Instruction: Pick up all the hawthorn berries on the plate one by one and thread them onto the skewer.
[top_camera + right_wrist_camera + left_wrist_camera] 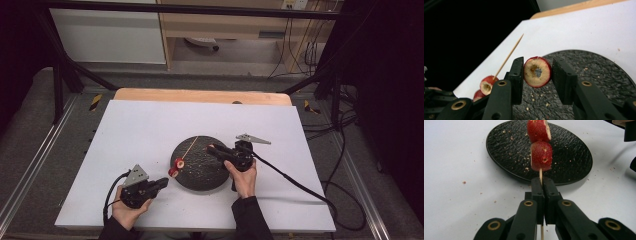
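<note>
Work: threading fruit slices onto skewer (190, 146), judged from what's held.
L gripper (541, 185): jaws pressed tight on skewer's blunt end, near table's 7 o'clock corner in high view.
Skewer axis: runs from L gripper toward 1 o'clock over plate (200, 180); bare sharp tip points at far plate rim.
Loaded: two red slices (541, 155) already on stick, just past L jaws, above plate's 9 o'clock edge.
R gripper (537, 72): pinching a cored slice (537, 71) by its rim, hole facing cam; over plate at approx 2 o'clock.
Key relation: tip lies at approx 10 o'clock from held slice in R gripper view, well apart; R hand is the nearer one to tip.
Next (judgement): bring slice's hole in line w/ skewer axis, then slide down over tip.
Risk: hole off-axis, so tip splits the slice.
Plate: black, crumbs scattered, mid-table.
</note>
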### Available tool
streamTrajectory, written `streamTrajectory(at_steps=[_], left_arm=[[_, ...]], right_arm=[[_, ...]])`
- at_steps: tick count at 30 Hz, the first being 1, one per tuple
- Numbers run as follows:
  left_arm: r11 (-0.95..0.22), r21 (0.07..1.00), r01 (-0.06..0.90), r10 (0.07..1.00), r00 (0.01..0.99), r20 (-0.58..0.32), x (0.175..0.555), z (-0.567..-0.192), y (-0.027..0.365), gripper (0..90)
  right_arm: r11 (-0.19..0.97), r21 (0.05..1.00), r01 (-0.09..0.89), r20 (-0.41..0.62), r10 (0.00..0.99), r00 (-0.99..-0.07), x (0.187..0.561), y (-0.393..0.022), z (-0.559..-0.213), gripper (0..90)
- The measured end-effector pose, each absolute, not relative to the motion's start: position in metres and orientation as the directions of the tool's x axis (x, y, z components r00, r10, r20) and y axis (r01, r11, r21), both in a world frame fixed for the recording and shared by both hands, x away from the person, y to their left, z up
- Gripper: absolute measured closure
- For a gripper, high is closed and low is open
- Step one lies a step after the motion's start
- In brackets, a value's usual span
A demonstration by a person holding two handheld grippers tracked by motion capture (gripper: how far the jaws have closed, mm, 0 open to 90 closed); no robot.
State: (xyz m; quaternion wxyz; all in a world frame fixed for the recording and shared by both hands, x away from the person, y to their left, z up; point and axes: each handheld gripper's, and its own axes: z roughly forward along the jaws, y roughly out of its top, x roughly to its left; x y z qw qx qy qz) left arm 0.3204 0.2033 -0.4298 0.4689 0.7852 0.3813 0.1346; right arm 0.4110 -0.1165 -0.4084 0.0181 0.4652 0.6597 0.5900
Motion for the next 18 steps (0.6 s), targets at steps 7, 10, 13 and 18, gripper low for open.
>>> streamTrajectory(at_steps=[7, 10, 13, 18], left_arm=[[-0.255, 0.846, 0.468, 0.728, 0.669, -0.150, 0.321, -0.427, 0.199, 88.4], [-0.259, 0.848, 0.462, 0.726, 0.672, -0.145, 0.323, -0.426, 0.196, 88.4], [-0.255, 0.852, 0.457, 0.725, 0.673, -0.144, 0.325, -0.424, 0.193, 88.4], [-0.251, 0.859, 0.447, 0.722, 0.677, -0.141, 0.327, -0.419, 0.187, 88.4]], right_arm=[[-0.219, 0.807, 0.548, 0.548, 0.622, -0.559, 0.411, -0.118, -0.403, 63.7], [-0.250, 0.808, 0.534, 0.558, 0.618, -0.554, 0.412, -0.120, -0.400, 63.7], [-0.271, 0.812, 0.516, 0.558, 0.616, -0.555, 0.413, -0.122, -0.397, 63.7], [-0.319, 0.803, 0.504, 0.581, 0.606, -0.543, 0.416, -0.124, -0.392, 63.7]])
